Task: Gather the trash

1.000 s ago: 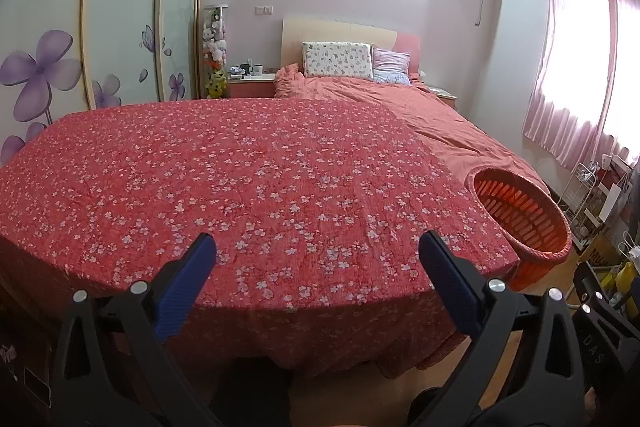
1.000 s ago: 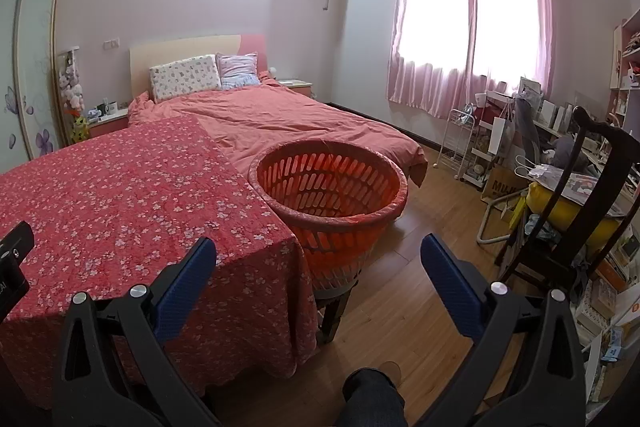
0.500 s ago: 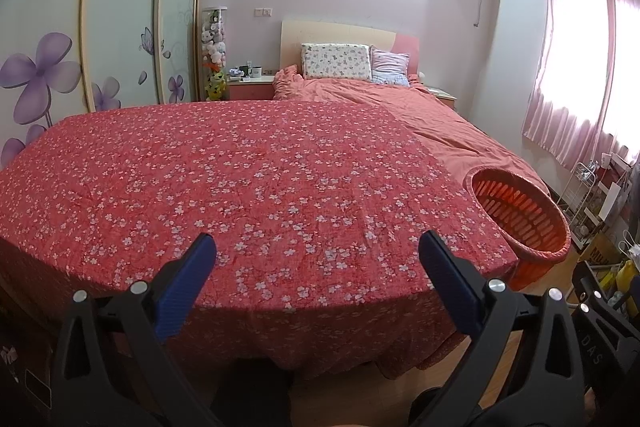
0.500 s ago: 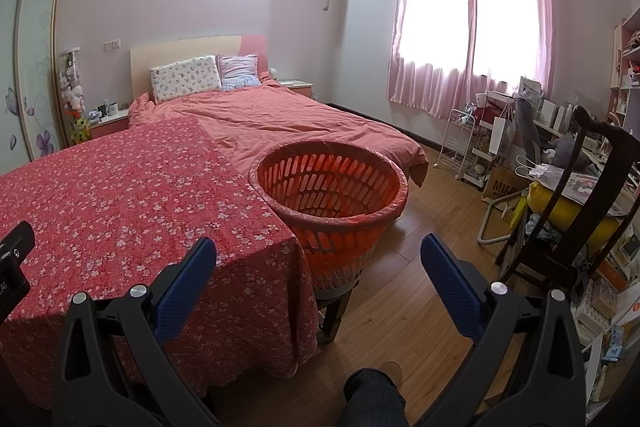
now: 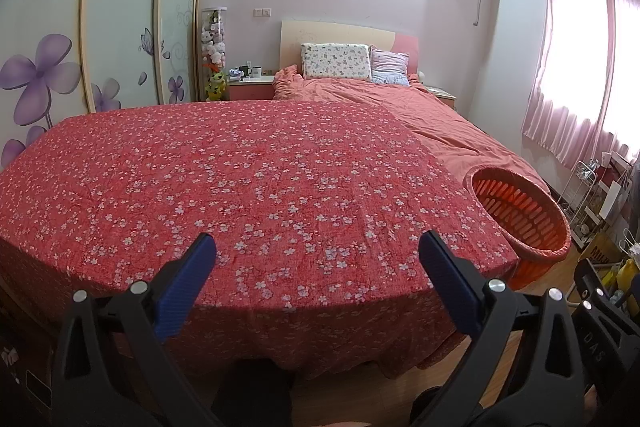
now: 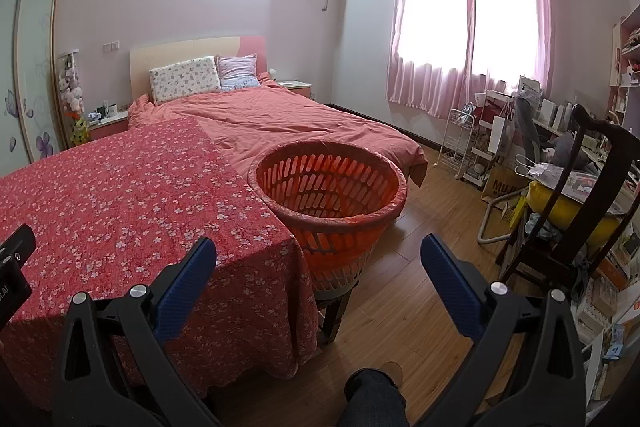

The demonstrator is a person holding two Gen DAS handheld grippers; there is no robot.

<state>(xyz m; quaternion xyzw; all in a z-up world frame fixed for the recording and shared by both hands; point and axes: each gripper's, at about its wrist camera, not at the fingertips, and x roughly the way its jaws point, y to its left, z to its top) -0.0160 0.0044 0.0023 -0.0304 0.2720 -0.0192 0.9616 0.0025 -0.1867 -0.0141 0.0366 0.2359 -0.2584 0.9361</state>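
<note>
Both grippers, left and right, hang released and empty over the cloth; no trash shows, basket beside it, so a blind grab risks snagging fabric.
</note>
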